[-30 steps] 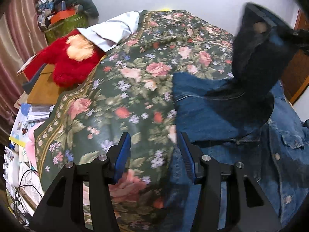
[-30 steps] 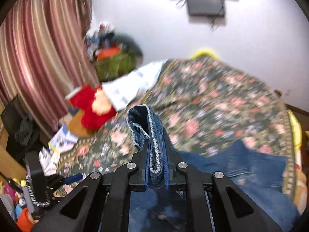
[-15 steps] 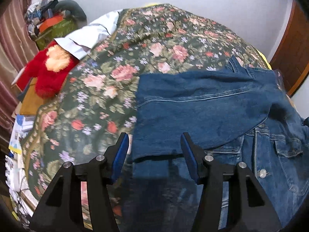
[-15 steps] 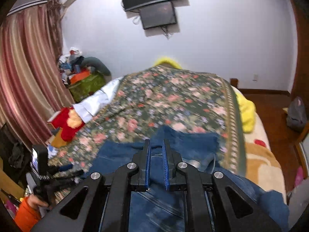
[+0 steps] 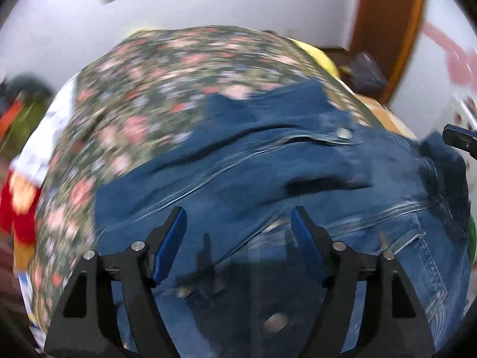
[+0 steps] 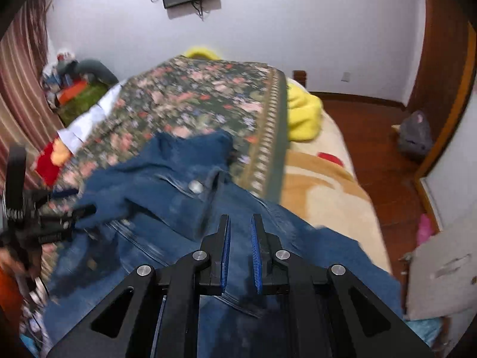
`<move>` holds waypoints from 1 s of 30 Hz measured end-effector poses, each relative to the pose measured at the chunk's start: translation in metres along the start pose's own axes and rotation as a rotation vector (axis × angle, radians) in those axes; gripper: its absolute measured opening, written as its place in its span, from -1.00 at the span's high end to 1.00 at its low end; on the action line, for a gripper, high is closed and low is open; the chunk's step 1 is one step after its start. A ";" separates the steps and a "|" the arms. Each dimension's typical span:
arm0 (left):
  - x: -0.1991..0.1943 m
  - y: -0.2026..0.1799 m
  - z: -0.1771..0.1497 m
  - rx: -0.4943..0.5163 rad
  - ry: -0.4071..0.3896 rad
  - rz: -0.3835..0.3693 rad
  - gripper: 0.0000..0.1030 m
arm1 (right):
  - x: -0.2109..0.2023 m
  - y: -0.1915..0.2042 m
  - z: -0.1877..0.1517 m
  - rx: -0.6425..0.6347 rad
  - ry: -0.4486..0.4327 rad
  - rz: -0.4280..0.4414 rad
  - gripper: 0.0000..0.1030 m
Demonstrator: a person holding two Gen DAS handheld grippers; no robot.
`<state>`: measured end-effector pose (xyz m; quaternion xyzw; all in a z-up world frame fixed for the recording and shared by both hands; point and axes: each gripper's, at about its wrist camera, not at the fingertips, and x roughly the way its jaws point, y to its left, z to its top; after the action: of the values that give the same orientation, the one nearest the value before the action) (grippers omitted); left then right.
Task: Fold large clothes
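Observation:
A blue denim jacket lies on the floral bedspread, one sleeve folded across its body. It also shows in the right wrist view. My left gripper is open and empty just above the jacket's near part. My right gripper hovers over the jacket's right side, its jaws a narrow gap apart with nothing between them. The left gripper also appears at the left edge of the right wrist view.
A red plush toy and a white sheet lie at the bed's left edge. A yellow blanket lies at its far right. A wooden floor with a grey bag is to the right.
My right gripper let go of the denim sleeve, which now lies folded across the jacket, and drew back to the right. My left gripper swung right over the jacket.

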<state>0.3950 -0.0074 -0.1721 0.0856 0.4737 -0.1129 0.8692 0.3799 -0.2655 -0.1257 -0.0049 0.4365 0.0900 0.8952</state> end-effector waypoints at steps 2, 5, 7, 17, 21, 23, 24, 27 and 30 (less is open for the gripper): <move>0.027 -0.027 0.012 0.083 0.045 0.021 -0.48 | -0.003 -0.010 -0.010 0.029 0.014 0.000 0.81; 0.060 -0.049 0.022 0.155 0.100 0.066 -0.48 | -0.010 -0.027 -0.022 0.075 0.024 0.012 0.81; 0.078 -0.063 0.025 0.211 0.104 0.111 -0.48 | -0.016 -0.038 -0.028 0.103 0.025 0.005 0.81; 0.056 -0.083 0.034 0.274 -0.064 0.184 0.86 | -0.039 -0.066 -0.041 0.194 0.002 -0.005 0.81; 0.020 -0.071 0.042 0.183 -0.074 -0.031 0.87 | -0.046 -0.062 -0.038 0.182 -0.012 0.006 0.81; 0.013 -0.068 0.038 0.151 -0.040 -0.137 0.86 | -0.048 -0.060 -0.037 0.186 -0.018 0.010 0.81; 0.014 -0.071 0.034 0.142 -0.011 -0.163 0.86 | -0.049 -0.059 -0.037 0.188 -0.018 0.014 0.81; 0.026 -0.074 0.018 0.131 0.071 -0.193 0.79 | -0.048 -0.049 -0.033 0.180 -0.012 0.037 0.81; 0.033 -0.073 0.008 0.110 0.109 -0.173 0.65 | -0.050 -0.038 -0.030 0.154 -0.013 0.048 0.81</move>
<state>0.3982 -0.0831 -0.1987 0.0980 0.5191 -0.2083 0.8231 0.3325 -0.3133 -0.1076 0.0750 0.4361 0.0777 0.8934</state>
